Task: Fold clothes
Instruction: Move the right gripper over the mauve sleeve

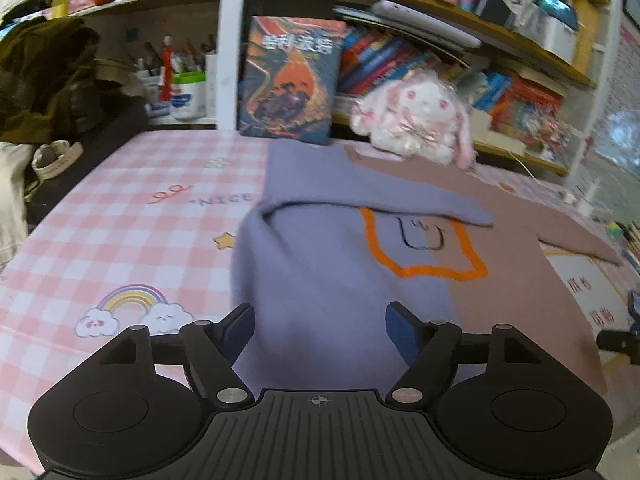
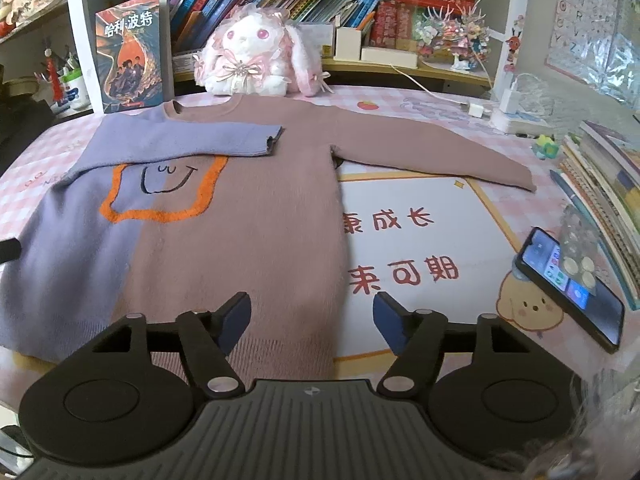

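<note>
Shelving [image 2: 420, 66] packed with books is running along the back of the room, behind the sweater, and a pink-and-white checked tablecloth [image 1: 120, 240] printed with rainbows and stars is covering the desk under it. The sweater [image 2: 240, 208] is lying flat at the middle of the cloth, neck toward the shelves, half lavender and half dusty pink, with an orange outline and a drawn smile on the chest. Its lavender sleeve [image 2: 188, 138] is lying folded across the chest, cuff ending just short of the pink half, while the pink sleeve [image 2: 432, 156] is stretching out straight from the sweater's other side over a white printed panel [image 2: 412, 240] with red characters. Just behind the sweater's collar a plush rabbit [image 2: 256, 56] is sitting, and a book [image 2: 130, 54] is standing upright beside it. Well out past the pink sleeve a phone [image 2: 570, 288] is lying tilted against a stack of notebooks [image 2: 604, 184].

The left gripper [image 1: 320, 334] is hovering low over the lavender side of the sweater near the hem, fingers spread wide and holding nothing. The right gripper [image 2: 312, 322] is hanging over the pink hem edge, level, likewise spread apart and empty
</note>
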Demonstrator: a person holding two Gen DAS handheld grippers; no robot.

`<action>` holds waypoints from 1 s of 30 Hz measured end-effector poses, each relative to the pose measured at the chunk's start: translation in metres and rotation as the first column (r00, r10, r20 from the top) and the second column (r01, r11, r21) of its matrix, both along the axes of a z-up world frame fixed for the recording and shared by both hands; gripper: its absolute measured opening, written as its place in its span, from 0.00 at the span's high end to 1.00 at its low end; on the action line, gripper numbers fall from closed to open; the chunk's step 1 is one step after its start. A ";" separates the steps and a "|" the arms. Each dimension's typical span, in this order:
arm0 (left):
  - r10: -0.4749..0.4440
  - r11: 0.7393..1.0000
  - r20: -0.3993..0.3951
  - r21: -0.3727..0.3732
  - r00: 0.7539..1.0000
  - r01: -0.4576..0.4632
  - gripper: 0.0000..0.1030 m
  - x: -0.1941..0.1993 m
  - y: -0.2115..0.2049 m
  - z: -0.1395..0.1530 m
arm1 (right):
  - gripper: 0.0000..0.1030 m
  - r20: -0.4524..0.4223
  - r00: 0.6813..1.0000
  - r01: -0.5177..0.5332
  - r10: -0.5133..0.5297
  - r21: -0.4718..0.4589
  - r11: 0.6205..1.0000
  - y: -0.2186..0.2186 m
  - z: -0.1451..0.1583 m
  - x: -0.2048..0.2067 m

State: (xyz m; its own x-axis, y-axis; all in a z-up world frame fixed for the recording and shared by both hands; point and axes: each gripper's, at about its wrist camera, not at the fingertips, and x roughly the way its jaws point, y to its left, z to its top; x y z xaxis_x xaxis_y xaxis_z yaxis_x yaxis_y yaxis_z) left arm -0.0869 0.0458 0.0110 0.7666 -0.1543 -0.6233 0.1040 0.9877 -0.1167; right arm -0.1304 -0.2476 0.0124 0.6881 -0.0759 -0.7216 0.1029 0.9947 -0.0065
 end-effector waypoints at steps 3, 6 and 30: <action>-0.016 1.000 0.001 -0.005 1.000 0.016 0.27 -0.001 -0.004 -0.002 | 0.34 0.001 1.000 0.013 -0.013 -0.008 1.000 -0.003 0.001 -0.004; -0.025 1.000 -0.003 -0.006 1.000 0.025 0.24 0.001 -0.008 -0.003 | 0.33 0.002 1.000 0.025 -0.025 -0.016 1.000 -0.006 0.002 -0.008; 0.050 0.994 -0.014 0.097 0.999 -0.049 0.21 0.027 -0.101 -0.001 | 0.27 0.004 1.000 0.011 -0.011 0.065 0.998 -0.090 -0.011 0.033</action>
State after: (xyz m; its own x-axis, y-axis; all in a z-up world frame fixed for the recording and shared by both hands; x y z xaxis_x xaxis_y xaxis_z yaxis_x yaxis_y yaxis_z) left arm -0.0600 -0.0556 0.0097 0.7612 -0.0549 -0.6462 0.0536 0.9983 -0.0216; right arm -0.0979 -0.3376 0.0015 0.6910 -0.0363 -0.7219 0.1134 0.9918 0.0586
